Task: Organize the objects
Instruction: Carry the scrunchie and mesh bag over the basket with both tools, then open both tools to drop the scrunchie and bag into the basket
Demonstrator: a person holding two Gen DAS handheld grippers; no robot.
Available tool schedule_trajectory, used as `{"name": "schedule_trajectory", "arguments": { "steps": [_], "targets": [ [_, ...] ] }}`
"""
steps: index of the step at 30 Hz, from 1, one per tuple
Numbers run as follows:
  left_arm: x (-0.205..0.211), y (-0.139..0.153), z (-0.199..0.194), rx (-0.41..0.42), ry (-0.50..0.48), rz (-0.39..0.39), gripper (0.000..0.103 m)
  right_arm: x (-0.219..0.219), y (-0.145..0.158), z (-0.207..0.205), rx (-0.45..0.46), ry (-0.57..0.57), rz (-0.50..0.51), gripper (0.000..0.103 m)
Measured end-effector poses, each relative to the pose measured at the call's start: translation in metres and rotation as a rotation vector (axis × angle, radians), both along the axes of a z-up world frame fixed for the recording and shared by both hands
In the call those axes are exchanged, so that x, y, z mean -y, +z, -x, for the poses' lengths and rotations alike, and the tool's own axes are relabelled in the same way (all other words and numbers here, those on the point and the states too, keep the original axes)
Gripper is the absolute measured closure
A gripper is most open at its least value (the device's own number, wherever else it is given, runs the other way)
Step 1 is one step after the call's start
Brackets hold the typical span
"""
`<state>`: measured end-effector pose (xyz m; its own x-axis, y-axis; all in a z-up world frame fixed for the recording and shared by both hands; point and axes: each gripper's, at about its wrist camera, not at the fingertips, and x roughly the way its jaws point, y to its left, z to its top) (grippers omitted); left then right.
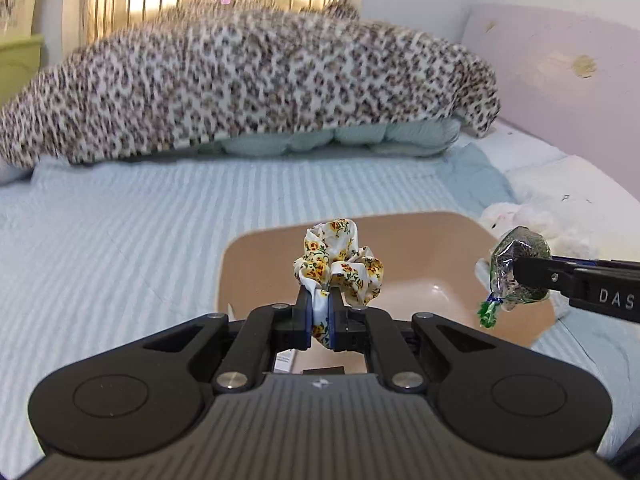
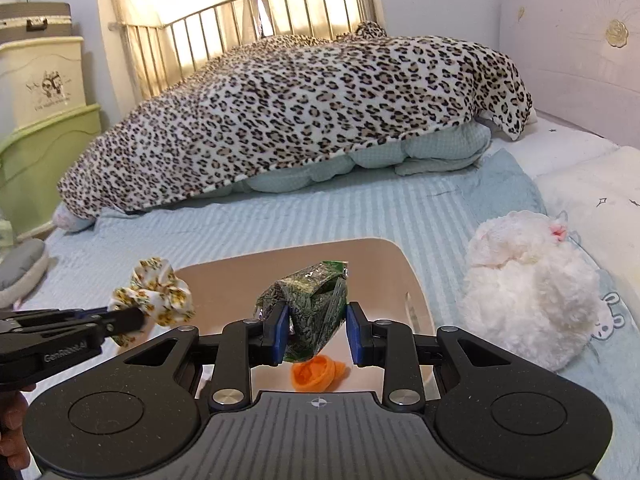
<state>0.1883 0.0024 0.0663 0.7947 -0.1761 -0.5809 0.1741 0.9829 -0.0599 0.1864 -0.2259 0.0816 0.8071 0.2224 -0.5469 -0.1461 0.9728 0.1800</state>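
Note:
My left gripper [image 1: 319, 312] is shut on a white floral scrunchie [image 1: 340, 264] and holds it above the near edge of a tan plastic tray [image 1: 260, 264] on the bed. My right gripper [image 2: 318, 330] holds a clear bag of green dried leaves [image 2: 312, 304] over the same tray [image 2: 384, 264]; its left pad touches the bag, while the right pad stands a little off it. An orange item [image 2: 316, 374] lies in the tray below the bag. The right gripper with the bag [image 1: 516, 268] shows at the right of the left wrist view. The left gripper [image 2: 128, 322] with the scrunchie [image 2: 156, 294] shows in the right wrist view.
A leopard-print blanket [image 2: 304, 112] is heaped over a folded teal quilt [image 2: 420, 152] at the back of the bed. A white fluffy toy [image 2: 528, 296] lies right of the tray. A pillow [image 2: 600, 208] and pink headboard [image 2: 572, 52] are at right; storage bins [image 2: 44, 80] at left.

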Motion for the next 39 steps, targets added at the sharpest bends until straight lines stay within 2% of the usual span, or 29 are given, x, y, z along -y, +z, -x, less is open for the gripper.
{"name": "schedule_trajectory", "arguments": {
  "steps": [8, 11, 15, 17, 18, 19, 20, 22, 23, 24, 25, 29, 31, 35, 39],
  "targets": [
    [0.007, -0.044, -0.039, -0.146, 0.03, -0.1, 0.094, -0.005, -0.04, -0.037, -0.096, -0.025, 0.059, 0.075],
    [0.004, -0.063, -0.047, -0.195, 0.04, -0.114, 0.094, -0.009, -0.053, -0.042, -0.137, -0.017, 0.086, 0.075],
    [0.004, -0.067, -0.043, -0.21, 0.008, -0.119, 0.092, -0.017, -0.063, -0.04, -0.151, -0.005, 0.143, 0.074],
    [0.005, -0.062, -0.039, -0.194, -0.006, -0.118, 0.088, -0.02, -0.064, -0.038, -0.147, 0.0, 0.163, 0.073],
    [0.005, -0.058, -0.036, -0.186, -0.007, -0.118, 0.087, -0.021, -0.064, -0.037, -0.148, 0.003, 0.167, 0.062],
    [0.004, -0.054, -0.034, -0.184, -0.008, -0.114, 0.076, -0.021, -0.063, -0.037, -0.147, 0.003, 0.167, 0.062],
    [0.004, -0.049, -0.032, -0.18, -0.007, -0.104, 0.058, -0.021, -0.06, -0.035, -0.143, 0.005, 0.16, 0.061],
    [0.002, -0.038, -0.023, -0.152, -0.003, -0.089, 0.035, -0.018, -0.054, -0.031, -0.134, 0.004, 0.141, 0.048],
    [0.001, -0.033, -0.019, -0.134, -0.003, -0.091, 0.03, -0.017, -0.051, -0.028, -0.129, 0.005, 0.132, 0.044],
    [0.002, -0.028, -0.015, -0.119, -0.005, -0.1, 0.029, -0.015, -0.046, -0.025, -0.122, 0.004, 0.123, 0.034],
    [0.002, -0.023, -0.011, -0.108, -0.007, -0.114, 0.029, -0.014, -0.042, -0.022, -0.119, 0.004, 0.116, 0.028],
    [-0.002, -0.01, 0.006, -0.089, 0.01, -0.136, 0.027, -0.009, -0.03, -0.005, -0.108, 0.013, 0.101, 0.022],
    [-0.007, -0.008, 0.014, -0.098, 0.014, -0.123, 0.025, -0.006, -0.026, 0.004, -0.105, 0.017, 0.095, 0.01],
    [-0.014, -0.005, 0.033, -0.108, 0.021, -0.117, 0.018, -0.002, -0.022, 0.02, -0.105, 0.022, 0.09, 0.004],
    [-0.019, -0.009, 0.048, -0.117, 0.025, -0.116, 0.017, -0.001, -0.026, 0.033, -0.132, 0.034, 0.1, 0.001]
  ]
}}
